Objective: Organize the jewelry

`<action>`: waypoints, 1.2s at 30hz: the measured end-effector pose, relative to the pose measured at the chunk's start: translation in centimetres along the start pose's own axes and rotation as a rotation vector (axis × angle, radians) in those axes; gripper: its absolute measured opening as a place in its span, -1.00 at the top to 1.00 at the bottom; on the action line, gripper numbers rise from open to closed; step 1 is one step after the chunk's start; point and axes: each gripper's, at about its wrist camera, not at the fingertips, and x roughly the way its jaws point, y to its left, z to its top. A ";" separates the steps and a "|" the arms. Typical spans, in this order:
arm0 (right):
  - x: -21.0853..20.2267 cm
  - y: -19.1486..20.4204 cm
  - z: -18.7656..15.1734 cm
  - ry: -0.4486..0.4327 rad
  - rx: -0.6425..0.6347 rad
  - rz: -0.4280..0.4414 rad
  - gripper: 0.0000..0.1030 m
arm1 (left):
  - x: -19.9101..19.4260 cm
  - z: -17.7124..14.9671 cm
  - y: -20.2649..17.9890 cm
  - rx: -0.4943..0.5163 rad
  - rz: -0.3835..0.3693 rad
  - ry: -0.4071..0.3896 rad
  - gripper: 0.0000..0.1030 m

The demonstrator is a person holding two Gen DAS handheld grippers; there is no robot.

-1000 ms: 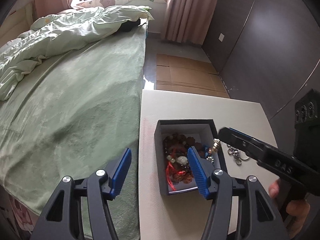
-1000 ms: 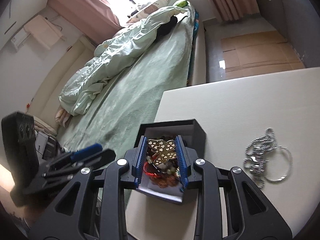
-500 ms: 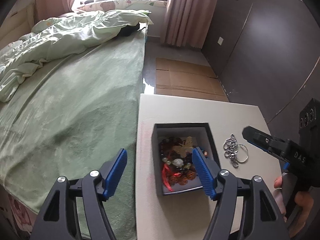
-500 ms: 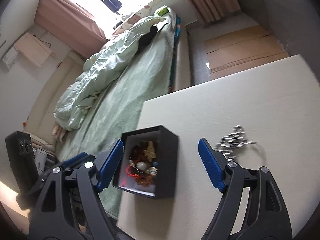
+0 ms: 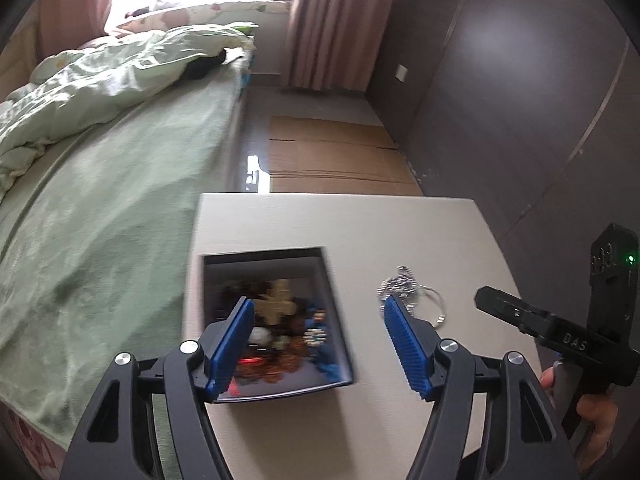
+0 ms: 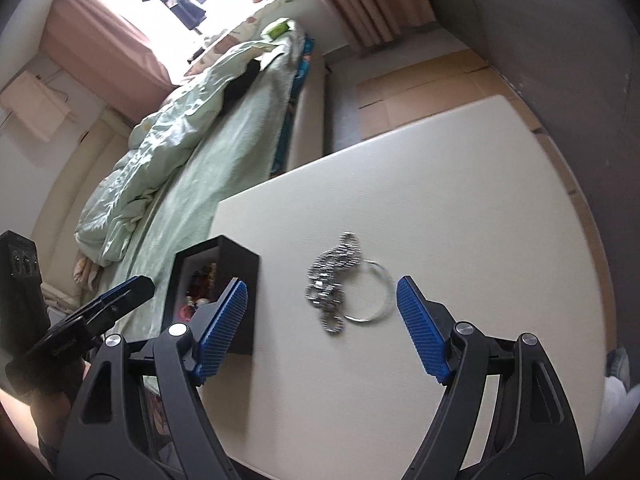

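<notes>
silver chain (image 6: 334, 280) lies loose between the wide-open right gripper (image 6: 322, 330), left gripper (image 5: 318, 340) open too; a shallow pinch could snag one loop and drag the tangle.

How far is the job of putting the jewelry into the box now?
Mostly done: the black box already holds beads and a gold butterfly piece. Nothing is in hand; the left gripper and the right gripper are both open and empty. Left to do: the silver chain with its ring lies on the table beside the box, in front of the right gripper.
</notes>
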 end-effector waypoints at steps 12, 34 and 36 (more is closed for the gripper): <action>-0.4 -4.0 0.6 0.007 0.048 -0.081 -0.49 | 4.1 0.6 -5.8 0.084 -0.059 0.111 0.08; 1.8 -4.7 0.9 0.071 0.001 -0.169 0.18 | 13.8 -0.4 -8.2 0.059 -0.023 0.288 0.50; 1.8 -4.6 1.0 0.072 -0.001 -0.168 0.18 | 14.4 -0.8 -8.2 0.060 -0.017 0.297 0.51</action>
